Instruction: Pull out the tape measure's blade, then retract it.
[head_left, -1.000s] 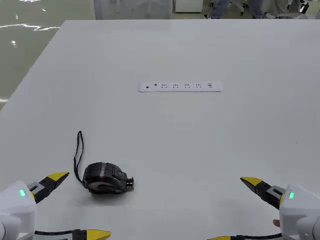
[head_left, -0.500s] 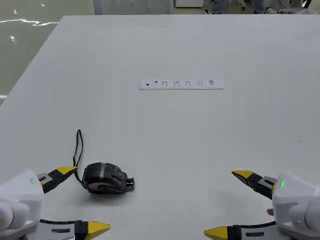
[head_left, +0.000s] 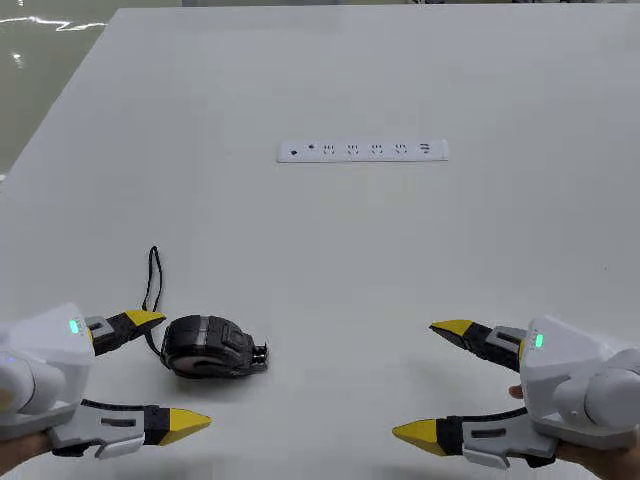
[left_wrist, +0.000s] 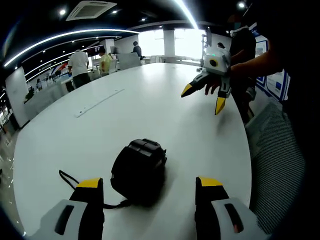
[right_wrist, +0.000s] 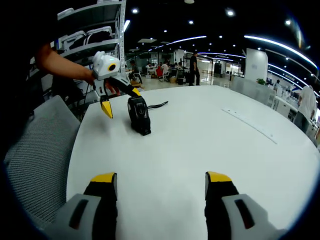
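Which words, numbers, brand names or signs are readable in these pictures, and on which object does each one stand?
No text can be quoted; nothing is readable.
Power strip: small dark marks beside the sockets, too small to read.
Tape measure: black case, no label or brand legible.

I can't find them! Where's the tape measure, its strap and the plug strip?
tape measure (head_left: 205, 347): head view, middle of case
strap (head_left: 154, 250): head view, top of loop
plug strip (head_left: 362, 150): head view, its middle
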